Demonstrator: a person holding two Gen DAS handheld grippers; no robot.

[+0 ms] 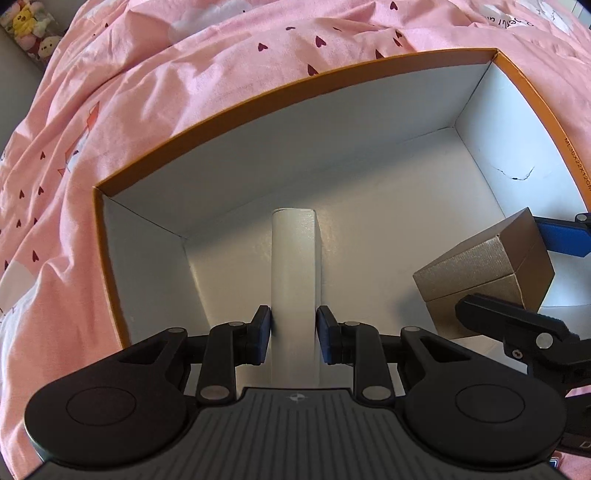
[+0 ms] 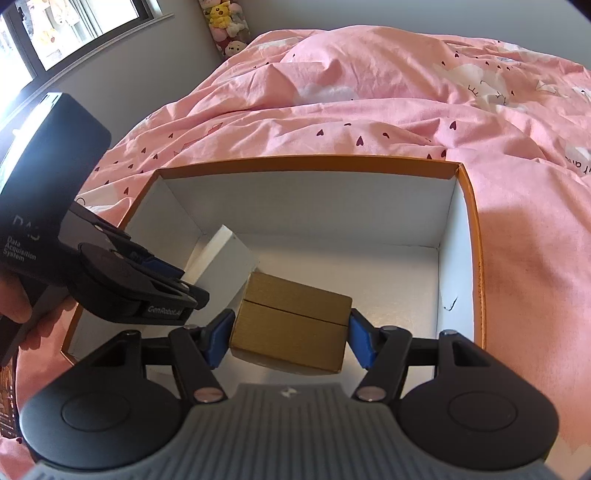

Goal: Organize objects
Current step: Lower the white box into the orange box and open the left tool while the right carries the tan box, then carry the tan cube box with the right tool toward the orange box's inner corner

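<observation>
An open orange box with a white inside (image 1: 280, 92) (image 2: 476, 258) lies on the bed. My left gripper (image 1: 293, 334) is shut on a slim white box (image 1: 293, 266), which reaches down inside the orange box near its left wall. In the right wrist view that white box (image 2: 229, 258) shows beside the left gripper's black body (image 2: 140, 291). My right gripper (image 2: 291, 336) is shut on a gold lidded box (image 2: 291, 325), held inside the orange box just right of the white one. The gold box (image 1: 487, 269) appears at the right of the left wrist view.
A rumpled pink duvet with small hearts (image 1: 129, 110) (image 2: 406, 96) surrounds the orange box. Plush toys (image 2: 225, 22) sit in the far corner by the grey wall, and a window (image 2: 55, 33) is at the upper left. A hand (image 2: 14, 306) holds the left gripper.
</observation>
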